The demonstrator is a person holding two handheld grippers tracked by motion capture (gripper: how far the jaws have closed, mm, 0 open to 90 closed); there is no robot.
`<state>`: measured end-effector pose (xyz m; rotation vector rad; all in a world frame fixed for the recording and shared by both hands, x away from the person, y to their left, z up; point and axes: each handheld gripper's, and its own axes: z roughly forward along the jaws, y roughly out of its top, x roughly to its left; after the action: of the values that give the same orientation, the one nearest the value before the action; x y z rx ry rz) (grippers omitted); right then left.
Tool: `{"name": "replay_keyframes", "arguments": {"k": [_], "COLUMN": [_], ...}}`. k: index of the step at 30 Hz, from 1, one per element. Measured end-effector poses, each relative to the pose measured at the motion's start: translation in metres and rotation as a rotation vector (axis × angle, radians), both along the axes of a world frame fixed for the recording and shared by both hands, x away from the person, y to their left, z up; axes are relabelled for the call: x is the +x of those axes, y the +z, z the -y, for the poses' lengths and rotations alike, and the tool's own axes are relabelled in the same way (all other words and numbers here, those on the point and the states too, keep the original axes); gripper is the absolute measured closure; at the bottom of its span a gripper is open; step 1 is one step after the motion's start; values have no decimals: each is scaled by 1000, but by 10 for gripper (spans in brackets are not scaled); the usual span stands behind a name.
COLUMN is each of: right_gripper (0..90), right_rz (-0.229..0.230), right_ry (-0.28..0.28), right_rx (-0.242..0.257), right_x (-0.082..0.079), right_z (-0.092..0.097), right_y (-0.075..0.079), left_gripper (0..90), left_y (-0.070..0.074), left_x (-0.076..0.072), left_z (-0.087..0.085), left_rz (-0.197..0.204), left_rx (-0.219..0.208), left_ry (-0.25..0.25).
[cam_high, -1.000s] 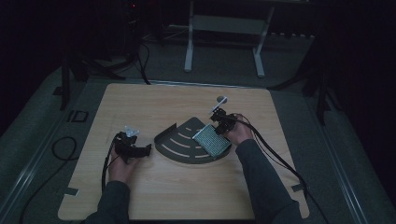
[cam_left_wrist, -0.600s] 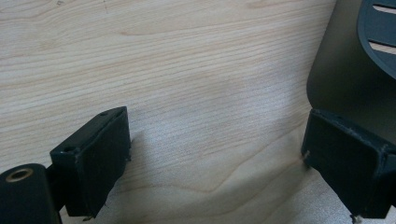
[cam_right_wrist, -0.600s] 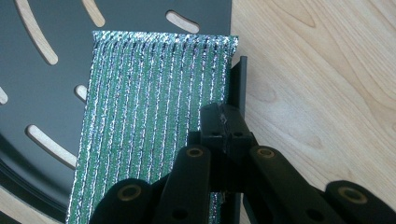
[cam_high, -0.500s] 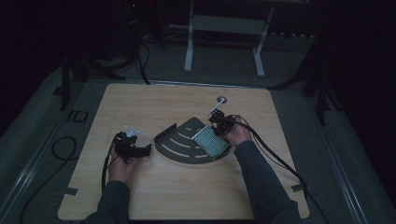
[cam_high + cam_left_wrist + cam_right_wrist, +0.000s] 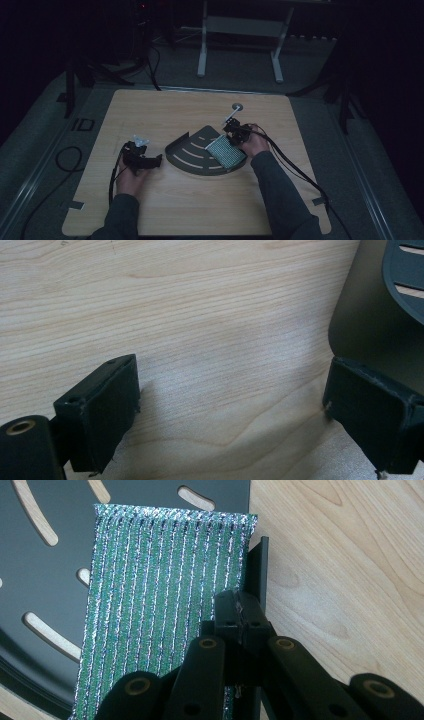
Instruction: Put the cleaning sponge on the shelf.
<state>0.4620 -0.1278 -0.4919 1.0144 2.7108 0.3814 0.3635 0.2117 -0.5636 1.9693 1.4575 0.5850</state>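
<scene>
On the dark slotted tray [image 5: 45,570], right end, lies the green glitter scouring cloth [image 5: 160,595]; no readable writing. Your right gripper [image 5: 239,611] is pinched closed at its right edge. Your left gripper [image 5: 230,410] gapes wide, empty, beside the tray's left wall.

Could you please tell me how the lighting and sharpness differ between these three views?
High view: dim, room nearly black, table faintly lit. Left gripper view: bright, wood grain sharp, soft shadows by the fingers. Right gripper view: bright, the sponge glints, nearest linkage slightly soft.
</scene>
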Motion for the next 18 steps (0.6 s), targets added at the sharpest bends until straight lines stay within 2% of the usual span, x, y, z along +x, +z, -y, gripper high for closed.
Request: {"name": "replay_keyframes", "arguments": {"k": [4, 10, 18], "right_gripper": [891, 843, 719], "right_rz": [1, 5, 17], "right_ry": [-1, 1, 2], "right_rx": [4, 18, 51], "right_x": [0, -2, -6], "right_z": [0, 1, 5], "right_y": [1, 4, 13], "left_gripper": [87, 86, 87], "left_y": [0, 0, 0], "left_x": [0, 0, 0], "left_z": [0, 0, 0], "left_rz": [0, 0, 1], "left_rx": [0, 0, -1], "left_ry": [0, 0, 0]}}
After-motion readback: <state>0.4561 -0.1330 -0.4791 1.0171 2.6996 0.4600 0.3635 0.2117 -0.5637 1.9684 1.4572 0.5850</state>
